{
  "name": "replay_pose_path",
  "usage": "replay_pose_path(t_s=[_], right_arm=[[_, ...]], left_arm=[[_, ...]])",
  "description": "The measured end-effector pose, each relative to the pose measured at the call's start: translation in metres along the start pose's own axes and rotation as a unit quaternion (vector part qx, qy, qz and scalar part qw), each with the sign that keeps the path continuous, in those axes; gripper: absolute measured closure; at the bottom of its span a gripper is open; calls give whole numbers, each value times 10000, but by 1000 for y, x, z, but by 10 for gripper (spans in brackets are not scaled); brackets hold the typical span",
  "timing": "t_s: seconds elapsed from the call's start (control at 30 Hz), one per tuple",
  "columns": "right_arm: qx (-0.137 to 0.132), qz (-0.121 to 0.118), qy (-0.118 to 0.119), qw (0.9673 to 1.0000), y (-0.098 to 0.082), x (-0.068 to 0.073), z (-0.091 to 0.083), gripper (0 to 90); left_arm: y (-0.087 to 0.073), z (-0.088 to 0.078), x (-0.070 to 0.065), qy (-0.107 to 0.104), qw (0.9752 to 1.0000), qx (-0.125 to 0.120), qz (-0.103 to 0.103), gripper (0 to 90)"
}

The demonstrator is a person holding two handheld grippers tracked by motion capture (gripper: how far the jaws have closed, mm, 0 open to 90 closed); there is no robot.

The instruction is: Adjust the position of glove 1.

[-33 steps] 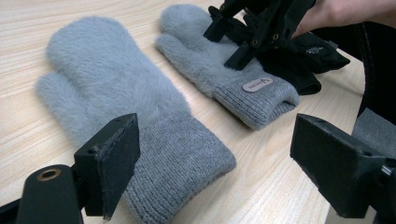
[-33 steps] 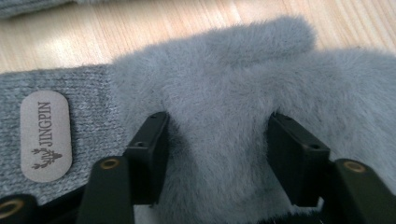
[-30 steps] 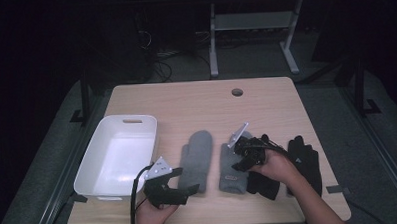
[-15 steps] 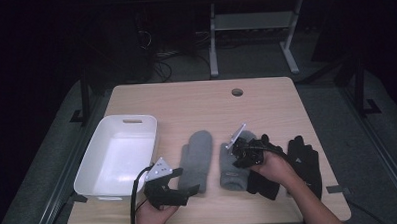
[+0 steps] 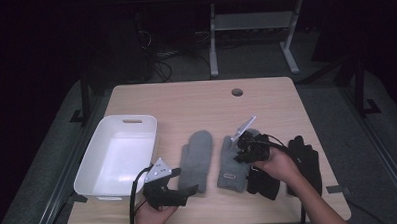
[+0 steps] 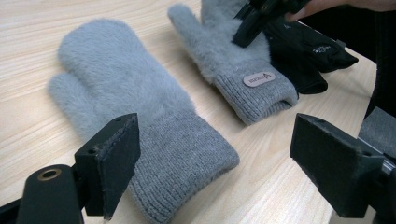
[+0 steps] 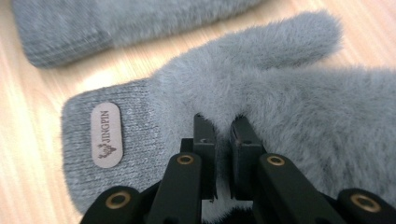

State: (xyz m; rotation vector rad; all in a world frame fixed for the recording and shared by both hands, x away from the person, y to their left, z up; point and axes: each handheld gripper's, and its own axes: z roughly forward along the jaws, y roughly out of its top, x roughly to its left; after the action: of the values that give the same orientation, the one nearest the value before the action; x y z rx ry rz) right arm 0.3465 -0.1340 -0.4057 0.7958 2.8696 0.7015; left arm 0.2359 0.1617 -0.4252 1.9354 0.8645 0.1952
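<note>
Two fluffy grey mittens lie side by side on the wooden table. My right gripper (image 5: 243,153) (image 7: 223,126) points down onto the right mitten (image 5: 231,166) (image 7: 289,88), which has a leather label (image 7: 106,134) on its cuff. Its jaws have just been closing and now pinch a fold of the mitten's fur near the thumb. My left gripper (image 5: 186,190) (image 6: 217,158) stands open at the front edge, its jaws either side of the cuff of the left mitten (image 5: 197,159) (image 6: 140,107) without touching it.
A white plastic bin (image 5: 137,125) sits at the left of the table. Black gloves (image 5: 304,161) lie to the right of the mittens, one partly under my right hand. The far half of the table has a round cable hole (image 5: 237,92).
My right gripper has edged up a little over the right mitten. The left gripper and the left mitten have stayed where they were.
</note>
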Motion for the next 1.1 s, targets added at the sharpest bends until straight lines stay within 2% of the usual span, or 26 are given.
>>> replay_pose_path(t_s=[0.4,0.43,0.57,0.77,0.8,0.83,1.1], right_arm=[[-373,-52,-12,9993,17,10,-32,836],[-443,-97,32,9990,23,12,-35,836],[-447,-204,64,9988,37,18,-37,835],[-516,-328,182,9980,64,27,-34,836],[-516,-328,182,9980,64,27,-34,836],[-479,-354,245,9979,73,31,-29,835],[-316,-519,462,9971,98,42,-9,835]], left_arm=[[0,-5,0,36,9999,-94,-7,160],[1,-5,-1,57,9999,-109,36,160],[2,-7,-1,94,9998,-153,72,160],[3,-14,2,145,9995,-286,-13,160],[3,-14,2,145,9995,-286,-13,160],[3,-15,3,159,9993,-334,-47,160],[5,-17,5,154,9990,-375,-163,161]])
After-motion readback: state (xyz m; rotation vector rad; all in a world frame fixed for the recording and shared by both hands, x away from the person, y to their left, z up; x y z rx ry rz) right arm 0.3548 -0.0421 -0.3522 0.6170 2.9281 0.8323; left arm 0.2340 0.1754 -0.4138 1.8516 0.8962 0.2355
